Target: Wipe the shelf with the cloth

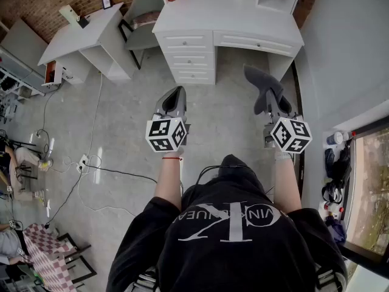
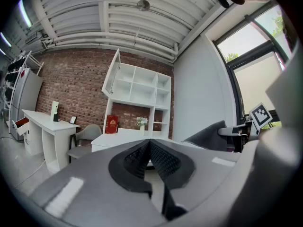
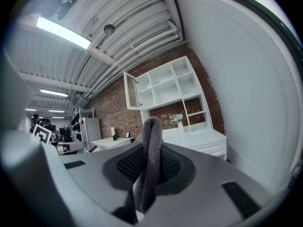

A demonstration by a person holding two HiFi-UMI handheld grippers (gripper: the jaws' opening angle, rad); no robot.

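The left tongs point(image 2: 149, 144) are pressed together on nothing, so the job likely falls to the right tongs point(image 1: 268, 100), which pinch the grey cloth point(image 3: 151, 132) upright between them and should hold it firmly while carrying it to the white shelf point(image 3: 166, 86), well off above the far surface point(image 3: 195, 136).

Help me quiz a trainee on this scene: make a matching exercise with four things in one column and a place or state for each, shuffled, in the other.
Things:
1. cloth
2. left gripper
3. book
4. chair

Places or states:
A. shut, nothing in it
B. red, standing on the desk
C. left of the desk in the head view
D. clamped in the right gripper

Pairs: 1-D, 2-A, 3-B, 4-C
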